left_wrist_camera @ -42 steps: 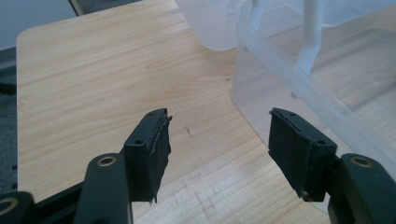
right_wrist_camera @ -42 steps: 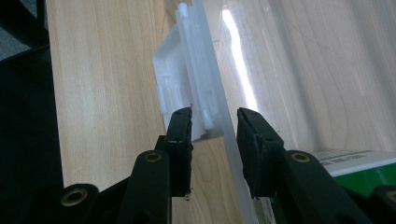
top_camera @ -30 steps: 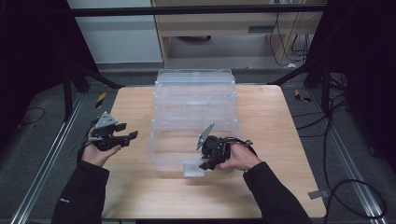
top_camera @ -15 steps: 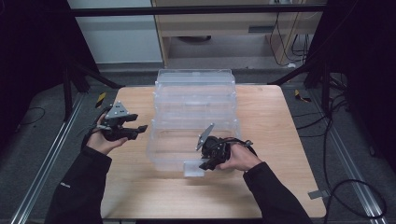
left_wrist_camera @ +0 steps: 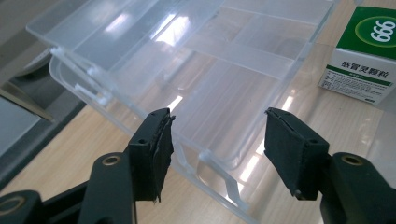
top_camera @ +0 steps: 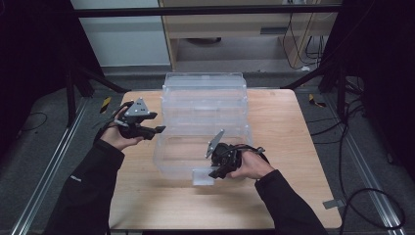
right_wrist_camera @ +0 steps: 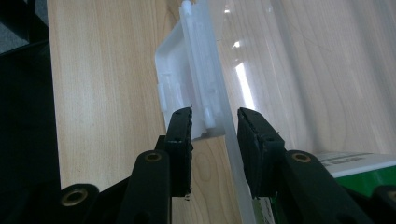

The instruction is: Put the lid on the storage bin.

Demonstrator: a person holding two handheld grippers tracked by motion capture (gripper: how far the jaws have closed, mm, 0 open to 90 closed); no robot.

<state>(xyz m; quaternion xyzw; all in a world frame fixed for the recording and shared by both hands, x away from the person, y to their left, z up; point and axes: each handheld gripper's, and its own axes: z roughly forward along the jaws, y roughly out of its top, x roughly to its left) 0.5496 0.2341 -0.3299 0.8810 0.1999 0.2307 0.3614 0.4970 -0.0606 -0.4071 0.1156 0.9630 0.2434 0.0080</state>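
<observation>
Left gripper (top_camera: 159,129) rose to box (top_camera: 205,105) edge, jaws wide, empty; right gripper (top_camera: 213,172) straddles latch (right_wrist_camera: 187,79).

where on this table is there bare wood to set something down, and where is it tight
Bare wood lies along the near edge of the table, in front of the clear plastic box, and on the strip right of the box out to the table's right edge. It is tight at the box's front wall, where the right gripper sits, and at its left side by the left gripper.

Clear glossy plastic box (top_camera: 203,122); matt pale wood table (top_camera: 284,132); printed cardboard carton (left_wrist_camera: 362,51).
</observation>
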